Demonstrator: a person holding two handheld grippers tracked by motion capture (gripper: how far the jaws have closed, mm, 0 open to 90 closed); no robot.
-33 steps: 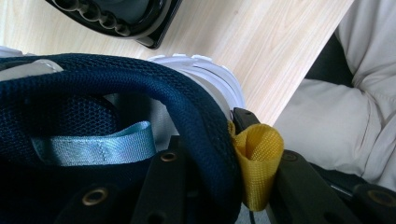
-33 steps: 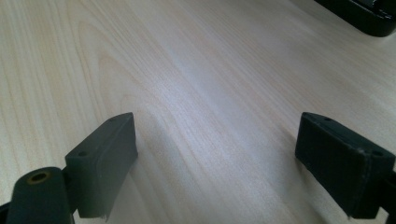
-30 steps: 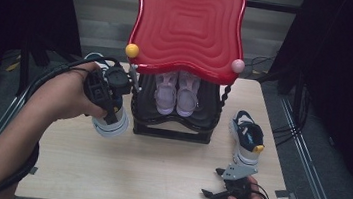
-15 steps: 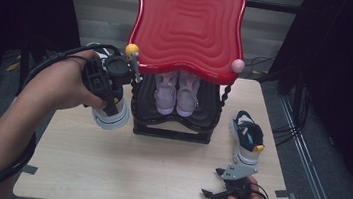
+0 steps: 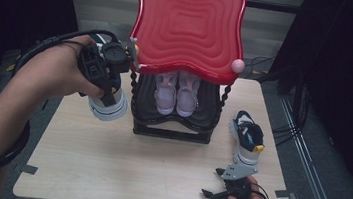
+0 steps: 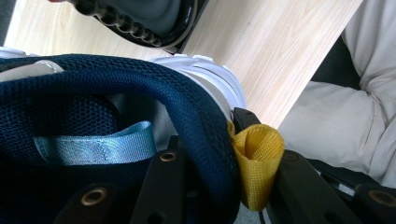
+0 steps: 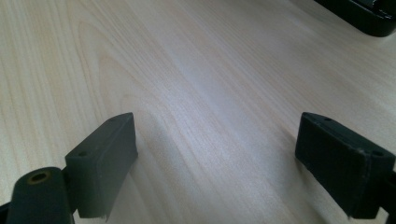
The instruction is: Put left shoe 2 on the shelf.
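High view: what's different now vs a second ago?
The left gripper, shut on the heel collar of a navy and white shoe, has lifted it off the table and up along the left side of the black rack, toward the red top. The right gripper, open, stayed at the table's near edge; the second shoe and the pink pair on the rack did not move.

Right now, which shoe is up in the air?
The navy-collared white-soled sneaker clamped in the left gripper; its twin stands on the table, the pink pair sits in the rack.
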